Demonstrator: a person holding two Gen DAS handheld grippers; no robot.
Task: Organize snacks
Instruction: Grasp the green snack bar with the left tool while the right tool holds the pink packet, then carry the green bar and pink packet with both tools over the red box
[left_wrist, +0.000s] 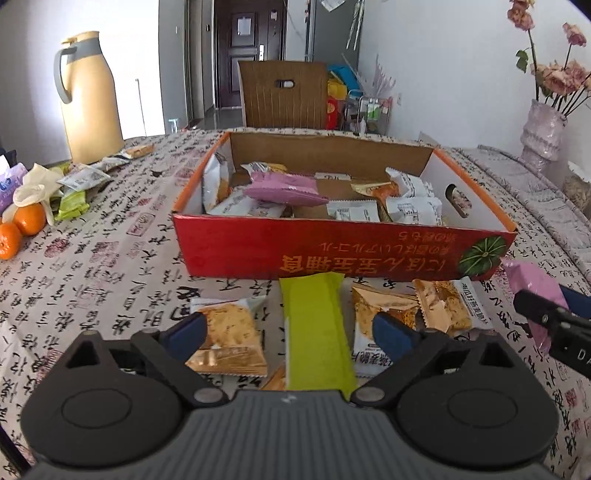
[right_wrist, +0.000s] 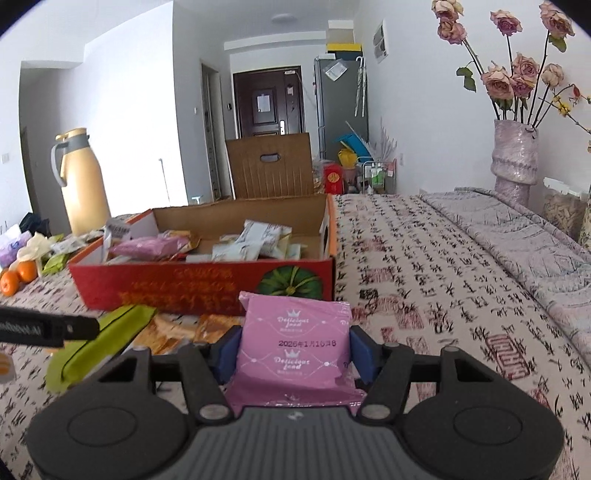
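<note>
The right hand-held gripper (right_wrist: 293, 354) grips a pink snack packet (right_wrist: 293, 350) between its blue pads (right_wrist: 229, 350), one pad pressed on each side edge; the packet stands upright in the jaws, its printed face toward the camera, above the patterned cloth of the surface (right_wrist: 443, 295). Seen from the left wrist, this same packet shows at the far right edge, just off the near right corner of the box.

The left hand-held gripper (left_wrist: 291, 330) stands wide, nothing between its pads. It hovers over the row of snacks lying in front of the box: a long green packet (left_wrist: 317, 332) runs straight between the jaws, a biscuit packet (left_wrist: 229, 328) lies by the left pad, and a gold-wrapped packet (left_wrist: 376, 306) lies by the right pad, with another gold one (left_wrist: 443, 302) just beyond it.

Past these sits the red cardboard box (left_wrist: 332, 251), its near wall printed upside down with a green pumpkin at one corner. Inside lie a second pink packet (left_wrist: 284, 188) and several white and gold packets.

To the left on the surface are two oranges (left_wrist: 22, 229), a loose heap of wrappers (left_wrist: 74, 184), and a tall yellow jug (left_wrist: 88, 99) with a grey handle. At the far right stands a vase (right_wrist: 515, 158) of faded roses.
</note>
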